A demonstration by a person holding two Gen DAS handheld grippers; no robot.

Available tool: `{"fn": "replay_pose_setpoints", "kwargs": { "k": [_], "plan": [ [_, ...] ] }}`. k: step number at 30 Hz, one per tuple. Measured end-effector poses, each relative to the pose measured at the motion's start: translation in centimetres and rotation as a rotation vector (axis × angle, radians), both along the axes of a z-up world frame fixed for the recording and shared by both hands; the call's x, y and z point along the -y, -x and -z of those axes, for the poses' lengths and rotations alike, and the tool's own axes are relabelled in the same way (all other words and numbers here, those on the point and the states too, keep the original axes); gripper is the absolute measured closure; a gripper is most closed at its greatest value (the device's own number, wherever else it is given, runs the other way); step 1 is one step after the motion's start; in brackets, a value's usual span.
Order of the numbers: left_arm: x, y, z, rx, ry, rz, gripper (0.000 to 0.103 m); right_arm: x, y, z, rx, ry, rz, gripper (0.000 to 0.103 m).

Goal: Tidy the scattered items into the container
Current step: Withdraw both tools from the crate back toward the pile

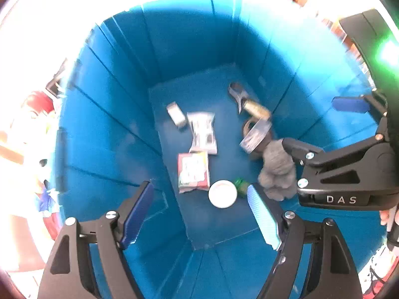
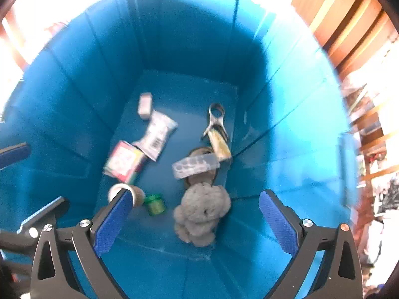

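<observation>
I look down into a deep blue container (image 1: 112, 124) (image 2: 62, 99). On its floor lie a grey plush toy (image 1: 276, 172) (image 2: 202, 211), a white round cup (image 1: 222, 193) (image 2: 119, 191), a small green jar (image 1: 240, 185) (image 2: 155, 204), a red-and-white packet (image 1: 193, 172) (image 2: 123, 162), a white packet (image 1: 202, 132) (image 2: 157, 134), a small white box (image 1: 176, 114) (image 2: 145, 104), a clear tray (image 1: 255, 137) (image 2: 195, 165) and a metal clip (image 1: 237, 92) (image 2: 215, 119). My left gripper (image 1: 199, 186) (image 2: 35, 177) hangs open above them, holding nothing. Over the plush toy, my right gripper (image 2: 197, 194) (image 1: 309, 122) is wide open and holds nothing.
The container's ribbed walls rise on all sides of both grippers. Wooden shelving (image 2: 349, 25) with cluttered goods stands outside to the right. A red object (image 1: 40, 102) and bright overexposed surroundings lie outside the left wall.
</observation>
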State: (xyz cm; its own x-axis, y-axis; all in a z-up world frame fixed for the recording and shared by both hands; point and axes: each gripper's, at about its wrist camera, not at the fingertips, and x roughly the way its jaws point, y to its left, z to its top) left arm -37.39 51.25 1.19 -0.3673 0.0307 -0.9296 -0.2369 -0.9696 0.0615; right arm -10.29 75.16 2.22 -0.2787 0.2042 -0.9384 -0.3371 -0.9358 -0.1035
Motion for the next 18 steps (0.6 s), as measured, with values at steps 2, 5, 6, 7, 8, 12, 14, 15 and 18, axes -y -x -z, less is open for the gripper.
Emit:
{"fn": "replay_pose_setpoints", "kwargs": {
  "k": [2, 5, 6, 7, 8, 12, 14, 15, 18],
  "plan": [
    [0.8, -1.2, -1.9, -0.051, -0.019, 0.012, 0.025, 1.2, -1.1, -1.8, -0.044, -0.017, 0.004, 0.001],
    [2.3, -3.5, -4.3, -0.132, -0.034, 0.030, 0.024, 3.3, -3.0, -4.2, -0.113, -0.047, 0.007, 0.001],
    [2.9, -4.3, -5.0, -0.155, -0.043, 0.034, 0.020, 4.0, -3.6, -4.9, -0.133, -0.050, 0.011, 0.001],
    [3.7, -5.1, -5.6, -0.177, -0.051, 0.037, 0.018, 4.6, -4.1, -5.4, -0.151, -0.050, 0.016, 0.001],
    [4.5, -5.9, -6.0, -0.197, -0.060, 0.038, 0.017, 5.3, -4.6, -5.9, -0.166, -0.052, 0.021, 0.001],
    [8.0, -8.5, -6.9, -0.259, -0.095, 0.039, 0.016, 8.8, -5.7, -7.3, -0.216, -0.078, 0.032, 0.000],
    [10.0, -9.7, -7.2, -0.285, -0.104, 0.030, 0.016, 11.1, -5.9, -8.2, -0.249, -0.088, 0.026, 0.000],
    [11.3, -10.4, -7.6, -0.305, -0.105, 0.024, 0.016, 12.2, -6.0, -8.7, -0.268, -0.089, 0.022, 0.000],
    [15.0, -12.7, -8.1, -0.370, -0.088, -0.001, 0.015, 16.2, -6.0, -10.0, -0.330, -0.083, -0.007, 0.000]
  ]
}}
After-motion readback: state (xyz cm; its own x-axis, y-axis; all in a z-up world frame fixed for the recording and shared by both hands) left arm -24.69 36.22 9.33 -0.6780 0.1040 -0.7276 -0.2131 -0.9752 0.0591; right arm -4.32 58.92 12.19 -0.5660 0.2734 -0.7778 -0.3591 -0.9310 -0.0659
